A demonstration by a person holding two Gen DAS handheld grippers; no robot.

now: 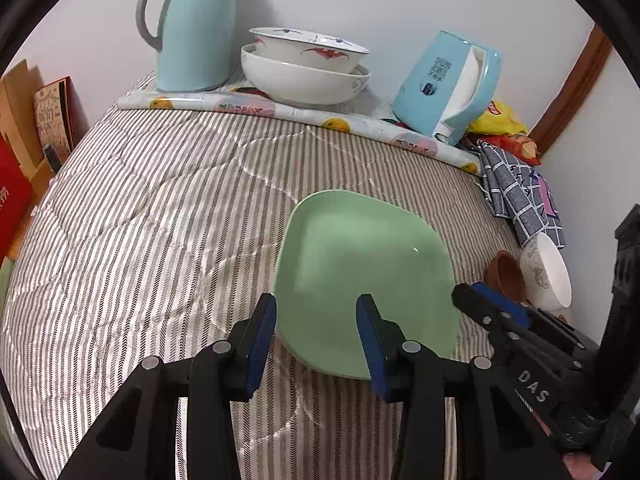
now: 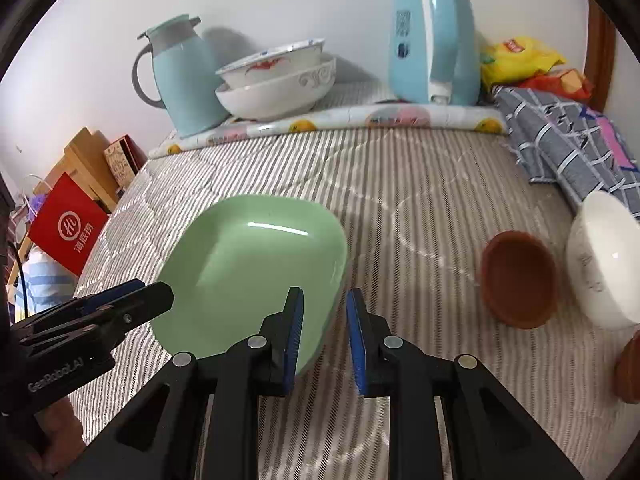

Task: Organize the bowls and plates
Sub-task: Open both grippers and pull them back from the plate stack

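While open at one green plate (image 1: 360, 248), left gripper (image 1: 316, 320), right gripper (image 2: 324, 320); two stacked bowls (image 1: 304, 76), one brown bowl (image 2: 518, 280)

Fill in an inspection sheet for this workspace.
Surface: striped quilt, with a printed mat along the far edge.
Job's things: green plate in the middle; two stacked bowls on the mat; brown bowl and white bowl at the right.
Clutter: jug, kettle, snack bags, checked cloth.
Grippers: left gripper open over the plate's near left edge; right gripper open, astride its right rim.
Cables: one thin dark cord, possibly, beyond the quilt's left side.
Surroundings: white wall; red bag and boxes at the left.
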